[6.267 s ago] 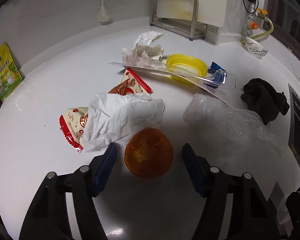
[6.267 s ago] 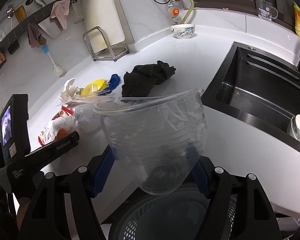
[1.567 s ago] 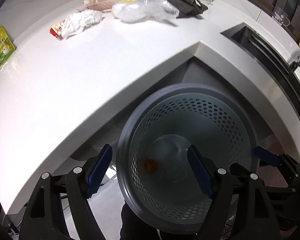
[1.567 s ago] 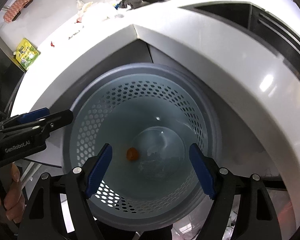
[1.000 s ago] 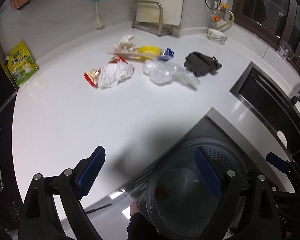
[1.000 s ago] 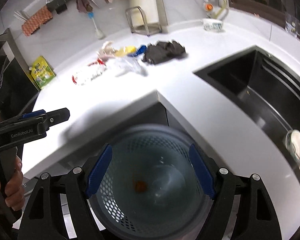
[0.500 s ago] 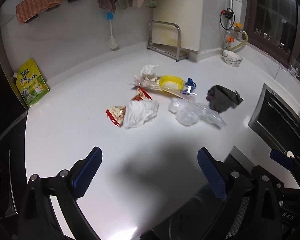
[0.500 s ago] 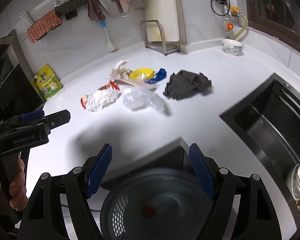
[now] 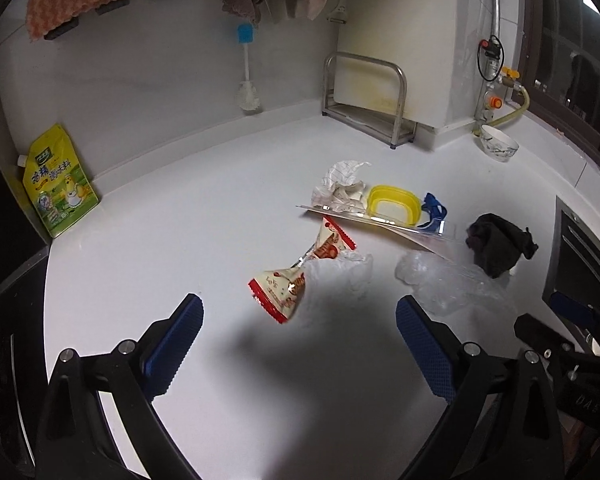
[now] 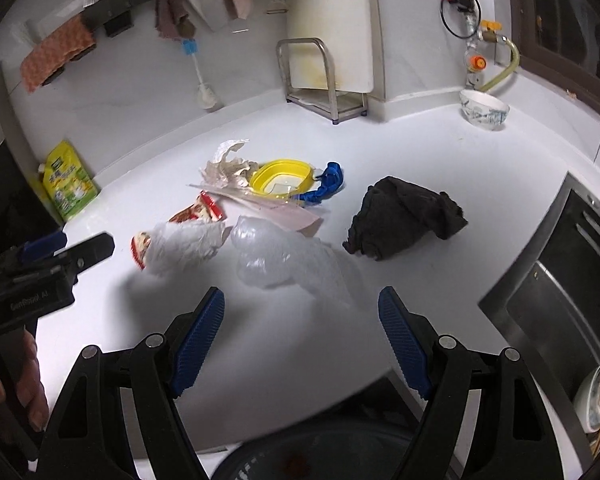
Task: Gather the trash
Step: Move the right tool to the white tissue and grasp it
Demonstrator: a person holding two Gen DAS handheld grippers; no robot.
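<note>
Fingers (image 9: pixel 424 350) (image 10: pixel 198 340): both pairs wide, empty | white counter (image 9: pixel 172 248): wrappers, clear bag | sink (image 10: pixel 572 280) right

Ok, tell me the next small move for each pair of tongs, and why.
Probably ease the left tongs forward and down over the red-and-white snack wrapper, the nearest litter ahead of their open, empty jaws. The right tongs, also open and empty, face the crumpled clear plastic bag, so they could take that.
</note>
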